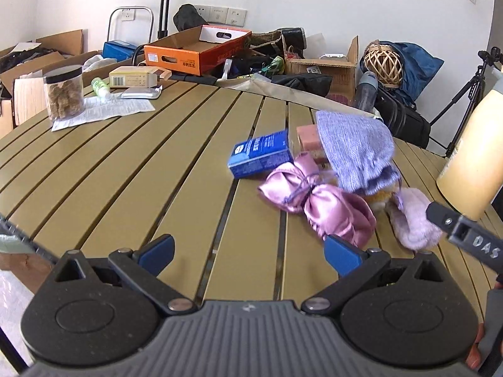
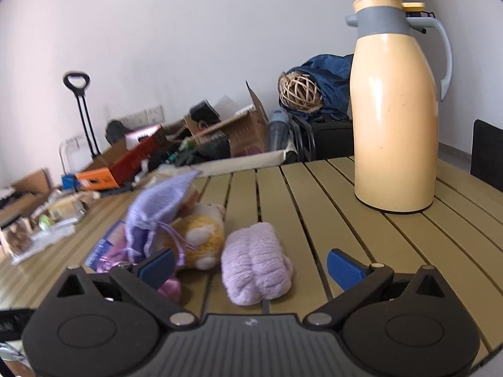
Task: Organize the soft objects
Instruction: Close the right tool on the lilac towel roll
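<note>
My left gripper hangs low over the slatted bench with its blue fingers spread wide and nothing between them. Just beyond its right finger lies a pink satin pouch, tied in the middle with a thin cord, its near end close to that fingertip, though I cannot tell whether they touch. Behind the pouch sits a blue carton lying on its side, and to the right of it a lilac knitted drawstring bag leans over a pink block. A yellow-and-white plush toy is tucked under the knitted bag, and a fluffy lilac plush piece lies just right of the toy on the bench. My right gripper is also released, fingers wide apart, with that fluffy lilac piece lying between them in its view, untouched by either. Far right on the bench stands a cream thermos jug with a grey collar and handle, upright. At the far left of the bench are a clear jar with a black lid resting on a printed paper sheet, and a small cardboard box.
</note>
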